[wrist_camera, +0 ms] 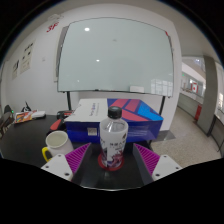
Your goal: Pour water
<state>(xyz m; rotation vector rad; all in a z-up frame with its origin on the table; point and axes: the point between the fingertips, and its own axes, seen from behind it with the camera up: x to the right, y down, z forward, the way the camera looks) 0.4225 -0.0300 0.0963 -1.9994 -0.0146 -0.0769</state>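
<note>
A clear plastic water bottle with a white cap and a red-and-white label stands upright on the dark table. It is between my gripper's two fingers, with a narrow gap showing at each side of its base. The magenta pads flank it and the fingers are open. A white cup with a yellow handle sits on the table just left of the left finger, slightly ahead of it.
A blue and white cardboard box lies right behind the bottle. A large whiteboard stands beyond it. Papers and small items lie on the far left of the table. The table's right edge drops to the floor.
</note>
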